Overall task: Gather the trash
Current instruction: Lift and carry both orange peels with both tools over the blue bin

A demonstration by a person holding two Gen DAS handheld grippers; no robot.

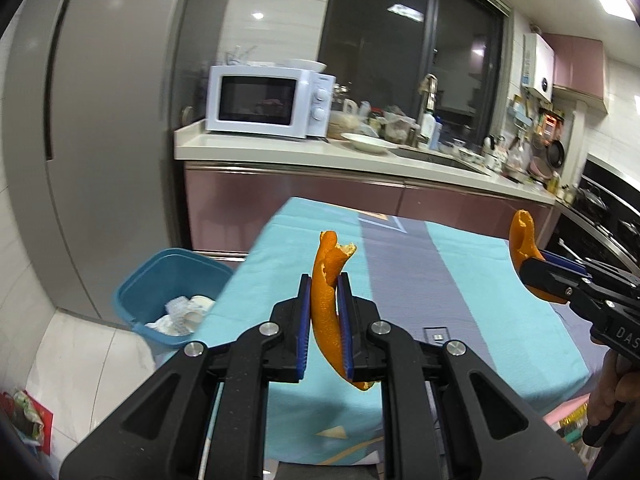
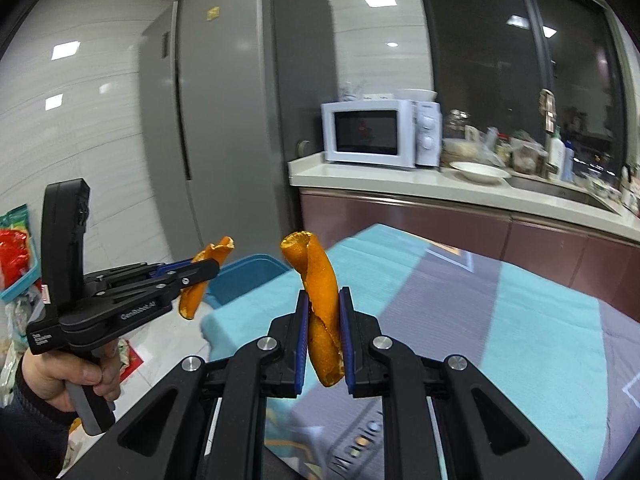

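we have the left gripper point(image 1: 325, 284) clamped on a strip of orange peel point(image 1: 326, 304), its blue pads point(image 1: 306, 320) pressing both sides; the peel stands roughly upright, curling out above the tips and hanging below them. the right gripper point(image 2: 324, 300) is likewise clamped on a second peel point(image 2: 320, 312), a thicker rolled piece that sticks up past the pads and droops under them. each peel is held up in the air, above the surface point(image 1: 460, 280) with its teal and grey-purple cloth, touching nothing but the pads.

from the left wrist view we see the right gripper at the right edge with its peel poking up from the tips. from the right wrist view we see the left gripper at the left, a hand point(image 2: 68, 376) wrapped around its grip.

the blue bin point(image 1: 168, 292) sits on the floor just beside the surface's far left corner, with crumpled white paper point(image 1: 182, 316) inside. both peels are apart from it, the left one nearer. behind stand a grey fridge point(image 1: 100, 120), a white microwave point(image 1: 268, 102) and a cluttered counter point(image 1: 304, 152).
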